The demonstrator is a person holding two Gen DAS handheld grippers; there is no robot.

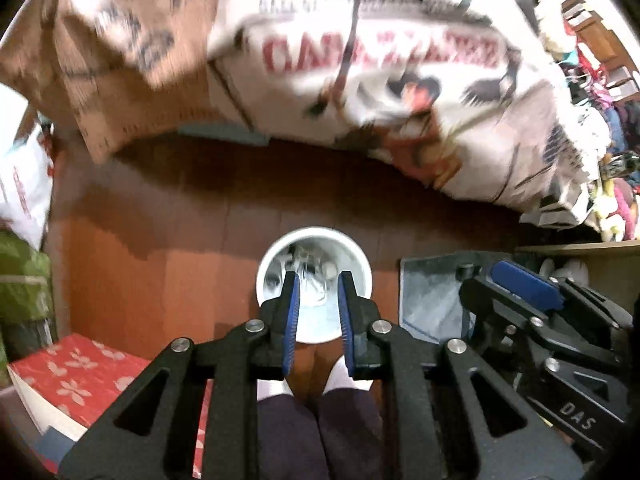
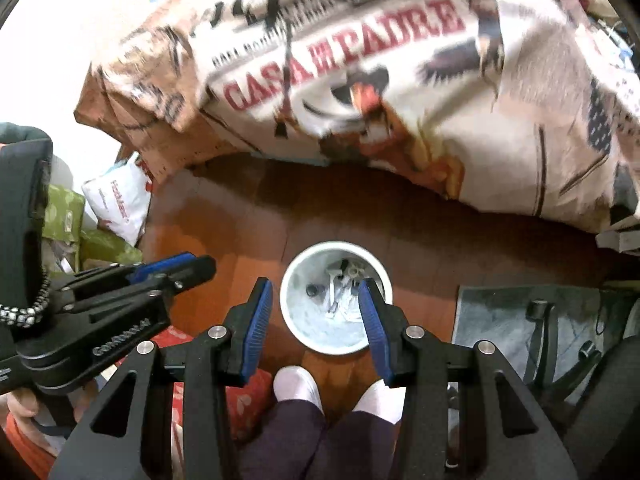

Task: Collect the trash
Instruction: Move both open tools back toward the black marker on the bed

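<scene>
A white round trash bin (image 1: 362,258) stands on the wooden floor below both grippers and holds crumpled white scraps (image 1: 316,280). It also shows in the right wrist view (image 2: 292,276), with scraps (image 2: 340,284) inside. My left gripper (image 1: 318,280) hangs above the bin with its blue pads a small gap apart and nothing between them. My right gripper (image 2: 318,286) is open and empty above the bin. Each gripper shows in the other's view: the right one (image 1: 520,284) and the left one (image 2: 176,266).
A bed with a printed "CASA" cover (image 2: 360,60) lies beyond the bin. A red floral box (image 1: 76,376), a white plastic bag (image 2: 120,204) and green packages (image 1: 24,280) sit at the left. A grey mat (image 2: 500,316) and a chair base (image 2: 540,320) are at the right. The person's feet (image 2: 296,384) stand before the bin.
</scene>
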